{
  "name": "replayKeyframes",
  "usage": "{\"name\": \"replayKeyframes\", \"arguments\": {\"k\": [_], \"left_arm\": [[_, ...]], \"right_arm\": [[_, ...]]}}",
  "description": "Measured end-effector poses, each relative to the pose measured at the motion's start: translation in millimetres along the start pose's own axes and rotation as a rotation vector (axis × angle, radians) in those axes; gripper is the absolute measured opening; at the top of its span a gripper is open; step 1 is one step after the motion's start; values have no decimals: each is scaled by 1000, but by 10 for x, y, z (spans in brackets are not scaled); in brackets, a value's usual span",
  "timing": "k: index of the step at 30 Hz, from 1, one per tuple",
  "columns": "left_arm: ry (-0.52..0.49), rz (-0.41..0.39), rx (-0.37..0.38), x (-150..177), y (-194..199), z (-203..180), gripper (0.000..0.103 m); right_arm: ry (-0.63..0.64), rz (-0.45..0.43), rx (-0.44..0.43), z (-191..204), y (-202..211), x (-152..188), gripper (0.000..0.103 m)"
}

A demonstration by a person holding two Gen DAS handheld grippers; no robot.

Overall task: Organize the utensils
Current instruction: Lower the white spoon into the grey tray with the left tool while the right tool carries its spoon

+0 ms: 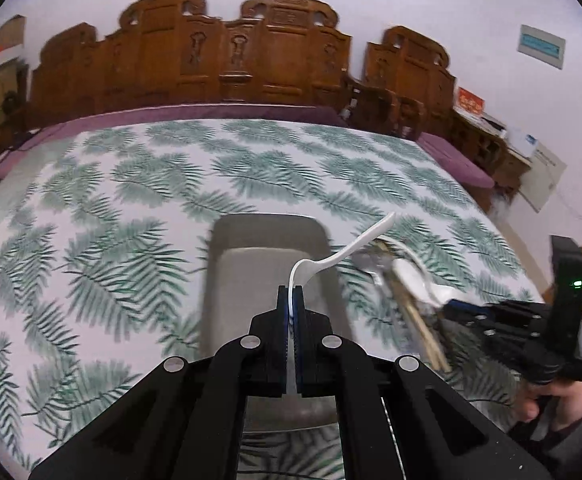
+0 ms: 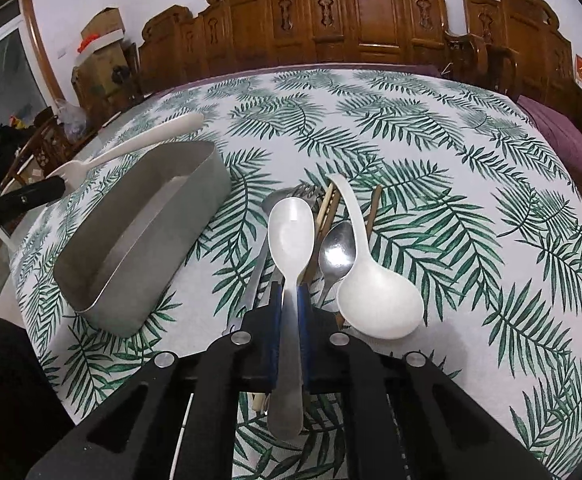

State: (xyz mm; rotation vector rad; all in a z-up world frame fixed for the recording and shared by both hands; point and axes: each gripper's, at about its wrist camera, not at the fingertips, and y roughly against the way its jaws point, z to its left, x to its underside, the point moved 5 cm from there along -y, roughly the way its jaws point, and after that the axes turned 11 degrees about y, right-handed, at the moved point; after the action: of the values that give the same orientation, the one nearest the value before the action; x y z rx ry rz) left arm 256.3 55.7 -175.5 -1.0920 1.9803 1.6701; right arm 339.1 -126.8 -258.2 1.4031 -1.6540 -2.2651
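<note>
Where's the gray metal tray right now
In the right wrist view the gray metal tray sits on the leaf-print tablecloth, left of the utensil pile; in the left wrist view it lies directly beneath the left tool.

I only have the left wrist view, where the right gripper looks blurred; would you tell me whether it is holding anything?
Observer: Yes, the right gripper is shut on the handle of a pale silvery spoon, with its bowl pointing forward.
Operator: Thank you. My own gripper hides part of the grey rectangular metal tray; is there anything inside it?
Observer: In the right wrist view, the grey rectangular metal tray shows only bare floor. No utensil lies in it.
</note>
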Motion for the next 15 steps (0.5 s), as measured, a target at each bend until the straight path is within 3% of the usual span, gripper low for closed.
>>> {"name": "replayKeyframes", "arguments": {"k": [7, 15], "left_arm": [[12, -4, -109, -4, -93, 271, 1], [2, 27, -152, 42, -257, 289, 1]], "right_arm": [[-4, -26, 9, 25, 42, -72, 9], [9, -67, -16, 229, 138, -209, 9]]}}
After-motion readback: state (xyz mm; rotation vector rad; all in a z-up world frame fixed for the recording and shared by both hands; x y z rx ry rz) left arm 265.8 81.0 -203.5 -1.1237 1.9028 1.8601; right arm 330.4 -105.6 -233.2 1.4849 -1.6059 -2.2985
